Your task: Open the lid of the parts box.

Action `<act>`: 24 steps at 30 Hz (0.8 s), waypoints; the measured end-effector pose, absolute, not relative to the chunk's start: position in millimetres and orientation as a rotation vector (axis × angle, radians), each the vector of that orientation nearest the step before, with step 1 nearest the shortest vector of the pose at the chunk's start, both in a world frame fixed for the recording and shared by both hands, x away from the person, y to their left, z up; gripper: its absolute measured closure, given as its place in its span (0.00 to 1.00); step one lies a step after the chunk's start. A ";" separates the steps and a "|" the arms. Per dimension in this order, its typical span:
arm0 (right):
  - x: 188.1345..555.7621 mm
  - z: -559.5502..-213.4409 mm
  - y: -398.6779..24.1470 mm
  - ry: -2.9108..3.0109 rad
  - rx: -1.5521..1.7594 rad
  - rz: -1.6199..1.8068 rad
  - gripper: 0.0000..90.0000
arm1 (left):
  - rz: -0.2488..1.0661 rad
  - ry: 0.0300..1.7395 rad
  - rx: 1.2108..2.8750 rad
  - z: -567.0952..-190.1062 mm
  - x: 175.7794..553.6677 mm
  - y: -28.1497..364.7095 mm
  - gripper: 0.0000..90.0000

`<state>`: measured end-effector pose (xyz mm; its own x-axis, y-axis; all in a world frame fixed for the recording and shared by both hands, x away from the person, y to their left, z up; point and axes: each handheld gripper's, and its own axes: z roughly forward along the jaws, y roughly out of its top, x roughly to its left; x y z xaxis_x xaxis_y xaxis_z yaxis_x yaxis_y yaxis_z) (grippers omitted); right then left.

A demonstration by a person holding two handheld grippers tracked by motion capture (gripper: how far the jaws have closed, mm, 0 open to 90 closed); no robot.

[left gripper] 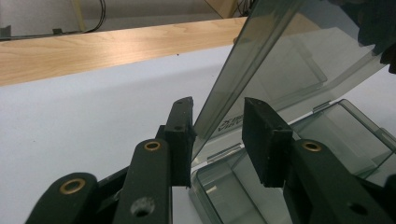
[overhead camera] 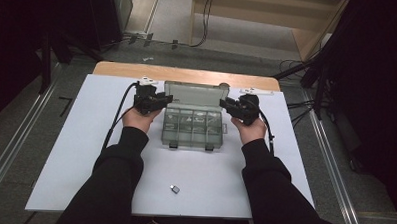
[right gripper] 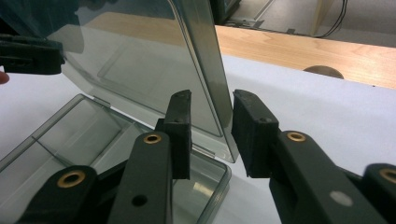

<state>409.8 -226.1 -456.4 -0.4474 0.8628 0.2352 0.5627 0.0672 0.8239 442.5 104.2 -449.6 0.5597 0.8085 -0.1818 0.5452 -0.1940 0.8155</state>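
1. Both grippers work one thing: the left gripper (overhead camera: pixel 159 98) and right gripper (overhead camera: pixel 230 104) sit at the two side edges of a clear box's lid (overhead camera: pixel 196 93), mid-frame in the high view. In each gripper view the jaws stand apart with the lid's edge in the gap between them; neither pair is pressed shut on it. In the left gripper view the left-hand pad looks to touch the lid (left gripper: pixel 261 70); in the right gripper view a little space shows on both sides of the lid (right gripper: pixel 140 60).

2. That lid is raised on its rear hinge, tilted back past upright. Straddling it at both ends probably steadies it evenly, so it neither twists nor drops while it is swung.

3. Below it lies the box (overhead camera: pixel 193 127), a smoky clear organiser with dividers, in the centre of the high view, its two latches (overhead camera: pixel 173 145) toward the bottom of the frame. Its compartments look empty, though glare makes that uncertain.

4. Whether the lid is going up or coming down cannot be told from this moment alone.

5. Under the box is a white worktop (overhead camera: pixel 75 152), with a wooden strip (overhead camera: pixel 128 68) along its upper edge.

6. Lower centre of the high view, well apart from the box, lies a small dark item (overhead camera: pixel 175 189), too small to name.

7. Dark-sleeved forearms enter from the bottom of the frame, and a cable (overhead camera: pixel 117 116) trails from the left gripper.
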 end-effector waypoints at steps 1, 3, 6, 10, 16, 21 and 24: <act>410.7 -456.8 -226.4 2.029 1.433 1.330 0.74 | 0.365 1.104 1.875 -449.9 442.8 103.8 0.72; 412.1 -457.7 -226.3 2.030 1.434 1.328 0.74 | 0.372 1.109 1.868 -450.8 443.4 102.8 0.72; 414.1 -459.2 -225.1 2.025 1.430 1.317 0.74 | 0.384 1.113 1.862 -452.3 444.5 101.3 0.72; 416.7 -461.7 -224.5 2.026 1.431 1.305 0.74 | 0.388 1.119 1.854 -454.3 446.2 100.5 0.72; 420.5 -465.4 -222.9 2.020 1.432 1.291 0.74 | 0.397 1.128 1.842 -458.8 449.8 99.0 0.72; 422.9 -468.5 -221.7 2.016 1.426 1.274 0.74 | 0.421 1.125 1.835 -463.5 452.6 97.0 0.71; 424.9 -470.9 -221.0 2.015 1.431 1.266 0.74 | 0.422 1.129 1.838 -466.1 454.5 95.7 0.71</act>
<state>424.9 -221.0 -470.9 -0.4206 0.8858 0.1959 0.5608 0.0842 0.8236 454.5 95.7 -466.1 0.5225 0.8372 -0.1614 0.5263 -0.1678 0.8336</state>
